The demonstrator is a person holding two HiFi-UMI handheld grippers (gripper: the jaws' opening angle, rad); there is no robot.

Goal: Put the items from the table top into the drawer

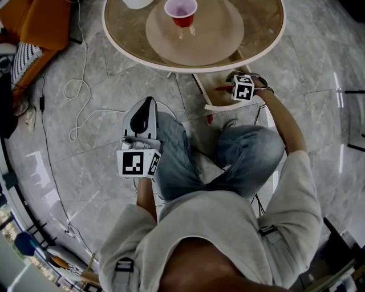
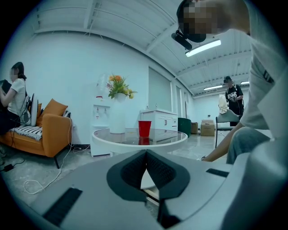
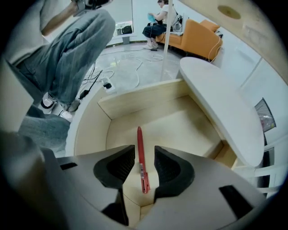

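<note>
Right gripper point(image 3: 144, 152) stands spread around the red pen point(image 3: 141, 159), which lies loose on the drawer point(image 3: 180, 121) floor, apparently delivered; left gripper point(image 2: 146, 156) is pressed together, empty. On the table point(image 1: 256, 34) the red cup point(image 1: 181, 11) looks left to stow.

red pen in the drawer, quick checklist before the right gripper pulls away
1. Right gripper open, its pads clear of the red pen: ok.
2. Red pen lying inside the drawer, not hanging over its wall: ok.
3. Way up out of the drawer free: ok, though the table edge overhangs close beside it.
4. Table top emptied: not ok, a red cup stands on it.
5. Left gripper shut with nothing in it, away from the drawer: ok.
</note>
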